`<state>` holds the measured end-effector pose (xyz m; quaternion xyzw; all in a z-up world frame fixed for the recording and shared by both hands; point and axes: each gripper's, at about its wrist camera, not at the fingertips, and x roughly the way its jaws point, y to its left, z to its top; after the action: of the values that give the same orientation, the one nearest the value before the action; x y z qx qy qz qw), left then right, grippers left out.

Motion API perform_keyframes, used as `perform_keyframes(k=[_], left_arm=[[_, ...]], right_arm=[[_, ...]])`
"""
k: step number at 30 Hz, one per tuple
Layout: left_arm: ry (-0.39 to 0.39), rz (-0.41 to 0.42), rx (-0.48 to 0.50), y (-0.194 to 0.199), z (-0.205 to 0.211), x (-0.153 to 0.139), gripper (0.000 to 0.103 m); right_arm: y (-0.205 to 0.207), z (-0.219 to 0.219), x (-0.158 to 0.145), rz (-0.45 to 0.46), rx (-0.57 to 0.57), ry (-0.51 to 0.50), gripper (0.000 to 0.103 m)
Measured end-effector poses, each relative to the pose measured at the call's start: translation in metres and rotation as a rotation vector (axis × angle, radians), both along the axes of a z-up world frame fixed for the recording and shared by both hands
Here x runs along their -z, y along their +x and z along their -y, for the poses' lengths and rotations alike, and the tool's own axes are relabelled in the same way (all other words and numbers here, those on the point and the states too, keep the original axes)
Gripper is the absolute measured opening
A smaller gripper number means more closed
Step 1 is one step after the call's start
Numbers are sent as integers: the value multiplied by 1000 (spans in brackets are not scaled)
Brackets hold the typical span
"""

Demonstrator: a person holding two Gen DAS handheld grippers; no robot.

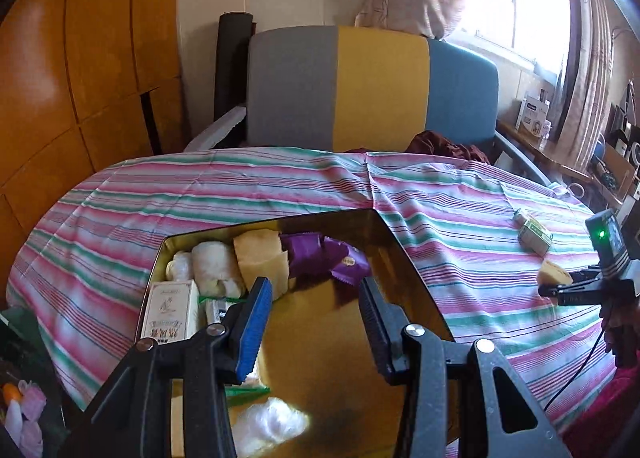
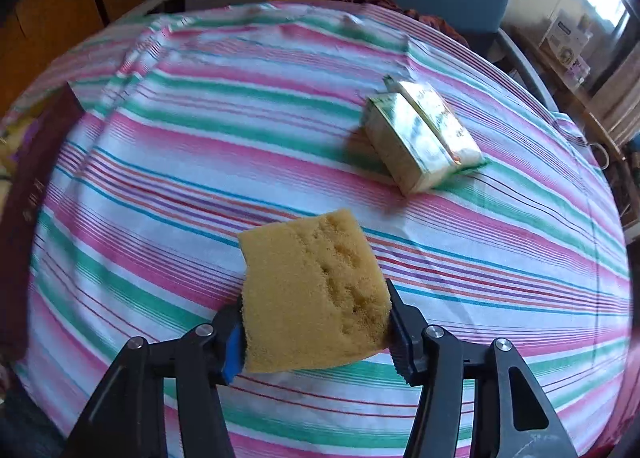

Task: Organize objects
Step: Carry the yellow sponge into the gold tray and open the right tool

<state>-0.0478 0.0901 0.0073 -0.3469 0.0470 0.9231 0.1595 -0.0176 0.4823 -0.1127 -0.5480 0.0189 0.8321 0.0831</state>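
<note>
A gold metal tin (image 1: 400,242) sits on the striped tablecloth, holding a yellow sponge (image 1: 260,258), purple snack packets (image 1: 320,254), white rolled cloths (image 1: 212,266) and a white carton (image 1: 170,310). My left gripper (image 1: 316,322) is open and empty above the tin's bare floor. My right gripper (image 2: 316,332) is shut on a yellow sponge (image 2: 316,290), held above the cloth; it also shows in the left wrist view (image 1: 554,276). A green and white packet (image 2: 420,138) lies on the cloth beyond the held sponge, also in the left wrist view (image 1: 534,232).
A grey, yellow and blue chair back (image 1: 372,90) stands behind the table. A dark red cloth (image 1: 448,146) lies at the far edge. A wooden cabinet (image 1: 80,58) is at left, a cluttered shelf (image 1: 560,138) under the window at right.
</note>
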Motion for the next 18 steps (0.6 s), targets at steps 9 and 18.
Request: perform_keyframes(k=[9, 18], left_arm=[[20, 23, -33, 4, 17, 9, 45], [39, 50, -78, 1, 38, 17, 45]], right_arm=[[-20, 101, -63, -175, -152, -117, 58], [-41, 217, -87, -214, -362, -224, 59]])
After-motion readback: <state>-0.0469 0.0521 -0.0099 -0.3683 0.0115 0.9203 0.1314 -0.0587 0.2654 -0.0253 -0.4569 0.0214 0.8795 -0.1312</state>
